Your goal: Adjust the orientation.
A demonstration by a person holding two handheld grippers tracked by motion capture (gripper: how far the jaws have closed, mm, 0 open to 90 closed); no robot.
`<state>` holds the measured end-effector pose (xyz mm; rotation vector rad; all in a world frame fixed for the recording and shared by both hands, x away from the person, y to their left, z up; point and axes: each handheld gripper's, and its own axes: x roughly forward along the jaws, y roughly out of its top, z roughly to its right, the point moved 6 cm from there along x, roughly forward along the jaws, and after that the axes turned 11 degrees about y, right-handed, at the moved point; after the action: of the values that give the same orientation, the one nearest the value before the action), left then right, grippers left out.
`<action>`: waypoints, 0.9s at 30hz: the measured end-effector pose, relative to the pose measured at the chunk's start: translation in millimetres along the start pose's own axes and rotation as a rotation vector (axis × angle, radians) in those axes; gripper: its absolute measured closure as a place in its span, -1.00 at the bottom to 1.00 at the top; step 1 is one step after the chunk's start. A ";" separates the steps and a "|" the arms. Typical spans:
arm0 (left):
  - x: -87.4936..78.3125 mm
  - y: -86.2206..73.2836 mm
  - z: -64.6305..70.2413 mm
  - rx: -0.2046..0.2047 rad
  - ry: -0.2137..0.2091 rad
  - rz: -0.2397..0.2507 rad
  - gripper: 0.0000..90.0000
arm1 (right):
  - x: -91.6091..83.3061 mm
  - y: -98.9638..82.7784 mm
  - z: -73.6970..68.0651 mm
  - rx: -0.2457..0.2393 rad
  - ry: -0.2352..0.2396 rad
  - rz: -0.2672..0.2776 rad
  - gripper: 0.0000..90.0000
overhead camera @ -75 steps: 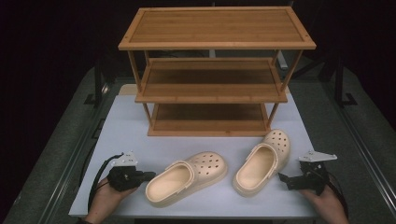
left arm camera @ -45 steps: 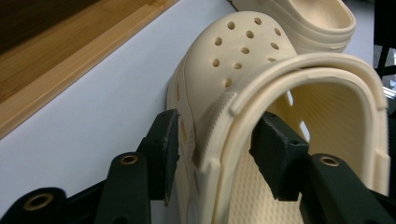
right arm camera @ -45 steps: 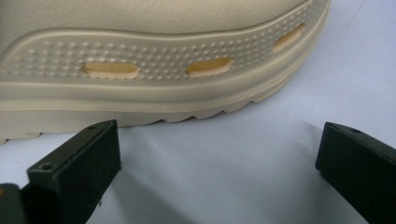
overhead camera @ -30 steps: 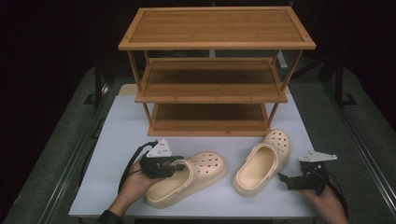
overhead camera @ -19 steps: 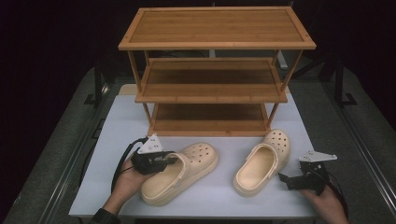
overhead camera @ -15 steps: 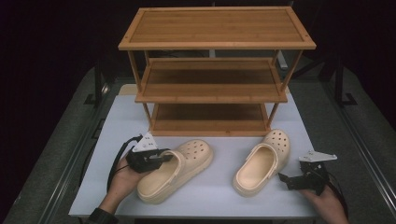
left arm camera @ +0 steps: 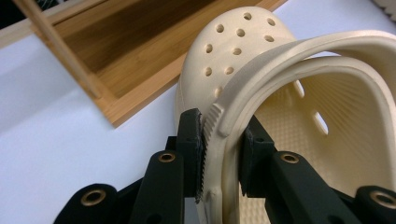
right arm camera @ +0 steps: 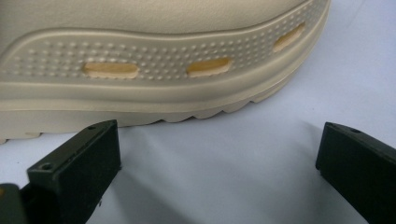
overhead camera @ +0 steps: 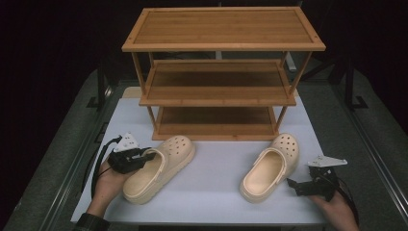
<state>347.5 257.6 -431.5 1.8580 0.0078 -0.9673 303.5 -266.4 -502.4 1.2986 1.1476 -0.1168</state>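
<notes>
Two cream foam clogs lie on the white table in front of a three-tier bamboo shoe rack (overhead camera: 219, 91). My left gripper (overhead camera: 144, 157) is shut on the side wall of the left clog (overhead camera: 161, 166), near its heel opening; in the left gripper view the clog's rim (left arm camera: 219, 140) is pinched between the two black jaws. The right clog (overhead camera: 270, 166) lies with its toe toward the rack. My right gripper (overhead camera: 294, 185) rests on the table just right of that clog's heel, open; in the right gripper view the clog's sole edge (right arm camera: 154, 88) stands just beyond the spread jaws.
The rack's bottom shelf (overhead camera: 215, 120) stands directly behind both clogs, its front rail (left arm camera: 154, 91) close to the left clog's toe. The white table top (overhead camera: 211, 183) has bare surface between the clogs. Dark metal frame rails (overhead camera: 72, 163) run along both table sides.
My left gripper moved in from the table's left, took hold of the left clog and dragged it leftward, turning its toe toward the rack. The right gripper and right clog have stayed put.
</notes>
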 end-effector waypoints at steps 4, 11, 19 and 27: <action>2.1 -3.8 1.0 -0.002 -0.004 -0.013 0.61 | 0.0 0.0 0.2 -0.001 0.000 0.000 -1.00; -2.6 -6.4 3.2 -0.051 -0.048 -0.003 0.37 | -0.1 -0.1 0.0 0.000 0.000 0.000 -1.00; -27.5 -17.4 -4.7 -0.085 -0.048 0.010 -0.01 | 0.0 0.0 0.2 -0.001 0.000 0.000 -1.00; -53.3 -42.6 -45.2 -0.182 0.038 0.031 -0.26 | -0.1 0.1 0.2 -0.001 0.001 -0.002 -1.00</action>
<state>321.7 334.8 -423.0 1.7043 0.0876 -0.8803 303.7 -266.6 -502.4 1.2970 1.1495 -0.1167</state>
